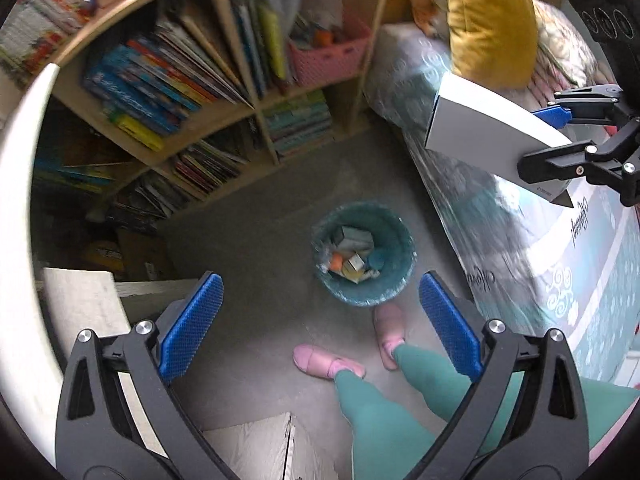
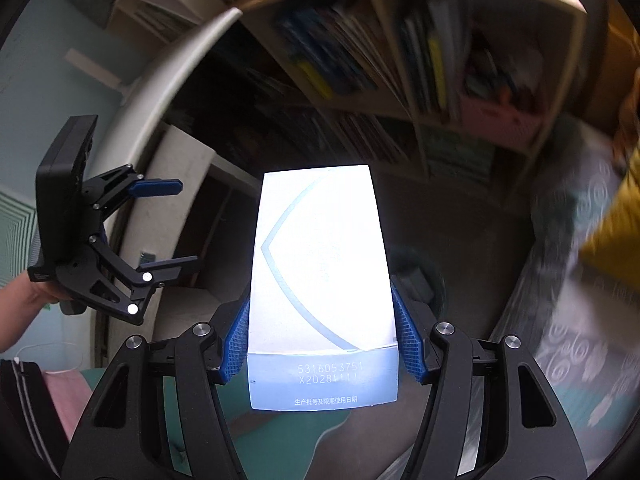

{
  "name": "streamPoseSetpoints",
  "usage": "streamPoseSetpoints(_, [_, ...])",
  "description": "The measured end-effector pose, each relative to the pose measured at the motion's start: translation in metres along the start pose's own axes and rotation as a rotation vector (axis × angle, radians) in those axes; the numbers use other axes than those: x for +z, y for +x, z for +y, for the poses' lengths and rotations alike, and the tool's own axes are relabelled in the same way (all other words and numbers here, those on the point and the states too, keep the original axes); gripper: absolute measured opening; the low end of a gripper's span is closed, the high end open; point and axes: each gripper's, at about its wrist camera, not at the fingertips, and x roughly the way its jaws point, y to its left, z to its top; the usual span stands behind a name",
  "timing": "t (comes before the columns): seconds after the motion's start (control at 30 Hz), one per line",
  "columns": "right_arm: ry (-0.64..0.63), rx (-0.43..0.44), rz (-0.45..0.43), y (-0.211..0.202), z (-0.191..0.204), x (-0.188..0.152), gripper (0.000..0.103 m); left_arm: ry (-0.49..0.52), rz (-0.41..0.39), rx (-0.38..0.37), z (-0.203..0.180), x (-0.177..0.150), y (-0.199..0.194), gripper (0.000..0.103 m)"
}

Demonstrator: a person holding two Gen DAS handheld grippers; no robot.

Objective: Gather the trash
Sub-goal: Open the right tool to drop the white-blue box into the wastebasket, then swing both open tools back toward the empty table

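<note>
A teal trash bin (image 1: 363,254) stands on the grey floor, holding several small boxes and scraps. My left gripper (image 1: 320,320) is open and empty, high above the floor with the bin just beyond its fingertips. My right gripper (image 2: 322,340) is shut on a white carton (image 2: 320,272) with printed numbers on its flap. In the left wrist view the carton (image 1: 488,120) and the right gripper (image 1: 560,136) are at the upper right, over the bed. In the right wrist view the left gripper (image 2: 176,226) is at the left, open. The bin (image 2: 420,276) is mostly hidden behind the carton.
A wooden bookshelf (image 1: 208,92) full of books and a pink basket (image 1: 328,60) stands behind the bin. A bed (image 1: 560,260) with a yellow pillow (image 1: 492,20) is on the right. The person's green-trousered legs and pink slippers (image 1: 360,344) stand beside the bin. A pale desk edge (image 1: 80,304) is at left.
</note>
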Motion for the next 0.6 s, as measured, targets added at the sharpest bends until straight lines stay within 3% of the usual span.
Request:
streamPoseSetpoints(0.3, [0.056, 0.009, 0.063, 0.026, -0.014, -0.028, 0.064, 0.064, 0.100, -0.025, -0.020, 0.000, 0.041, 0.096])
streamPoseSetpoints(0.4, [0.074, -0.022, 0.080, 0.031, -0.019, -0.030, 0.071, 0.077, 0.135, -0.018, -0.021, 0.001, 0.053, 0.096])
streamPoseSetpoints(0.6, [0.102, -0.021, 0.059, 0.026, -0.029, -0.030, 0.071, 0.078, 0.130, -0.024, -0.021, 0.001, 0.051, 0.096])
